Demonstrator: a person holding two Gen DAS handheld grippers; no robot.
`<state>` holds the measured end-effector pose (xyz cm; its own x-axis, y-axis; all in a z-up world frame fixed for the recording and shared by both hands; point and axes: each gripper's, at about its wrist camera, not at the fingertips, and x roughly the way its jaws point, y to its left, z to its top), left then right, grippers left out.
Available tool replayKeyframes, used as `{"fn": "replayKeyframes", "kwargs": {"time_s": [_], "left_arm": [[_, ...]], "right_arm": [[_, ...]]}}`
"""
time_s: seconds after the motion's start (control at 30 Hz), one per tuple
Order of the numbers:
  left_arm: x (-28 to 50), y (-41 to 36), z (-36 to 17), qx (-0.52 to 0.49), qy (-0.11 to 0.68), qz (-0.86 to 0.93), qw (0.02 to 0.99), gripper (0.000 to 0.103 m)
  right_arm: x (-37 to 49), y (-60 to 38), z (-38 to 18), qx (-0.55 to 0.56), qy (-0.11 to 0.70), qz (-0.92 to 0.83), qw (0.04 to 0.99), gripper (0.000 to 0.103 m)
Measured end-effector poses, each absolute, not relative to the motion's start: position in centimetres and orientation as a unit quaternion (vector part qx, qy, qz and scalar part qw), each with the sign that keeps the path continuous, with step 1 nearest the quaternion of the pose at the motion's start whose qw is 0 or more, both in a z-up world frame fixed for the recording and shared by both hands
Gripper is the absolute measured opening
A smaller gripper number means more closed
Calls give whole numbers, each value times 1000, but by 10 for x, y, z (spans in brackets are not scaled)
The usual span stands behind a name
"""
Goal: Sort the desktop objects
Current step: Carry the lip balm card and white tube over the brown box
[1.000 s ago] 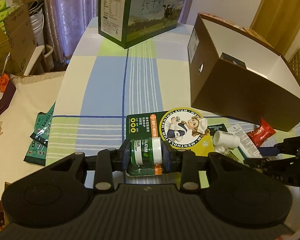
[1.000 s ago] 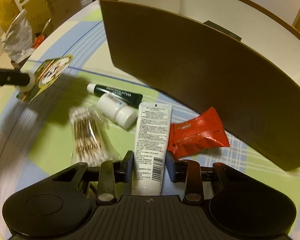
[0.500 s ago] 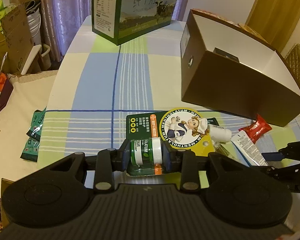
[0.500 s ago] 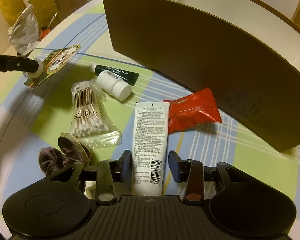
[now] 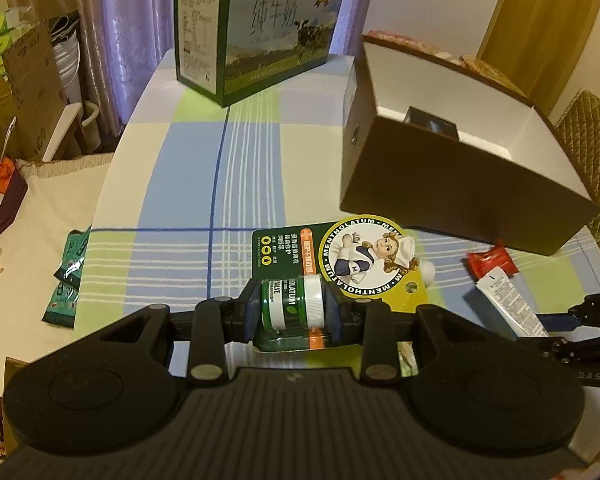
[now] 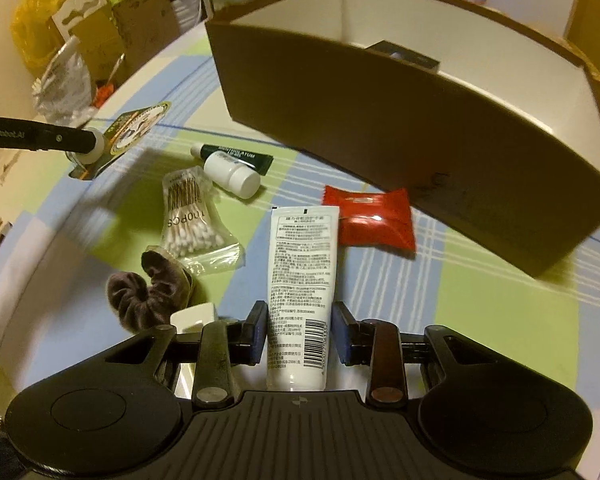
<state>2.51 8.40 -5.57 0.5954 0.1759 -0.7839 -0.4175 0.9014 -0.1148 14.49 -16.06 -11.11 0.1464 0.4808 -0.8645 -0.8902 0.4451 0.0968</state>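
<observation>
With left jaws clamped on the balm blister card (image 5: pixel 328 268) at six o'clock and right jaws pinching the white tube (image 6: pixel 302 280), both raised off the counter (image 5: pixel 172 200) short of the brown box (image 5: pixel 460 184) at two o'clock: risk of slippage, or of clipping its wall.

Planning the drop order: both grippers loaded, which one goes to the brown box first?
Right, probably. The right gripper holds the white tube directly facing the brown box; the left gripper, holding the balm pack, has it off to its right.
</observation>
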Motion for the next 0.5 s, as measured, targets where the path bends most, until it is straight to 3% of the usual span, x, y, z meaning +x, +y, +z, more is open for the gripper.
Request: {"fn": "replayKeyframes", "kwargs": {"time_s": [0.5], "left_arm": [[62, 44, 8, -94, 361, 103, 922, 28]], "right_arm": [[195, -226, -33, -113, 431, 431, 785, 31]]}}
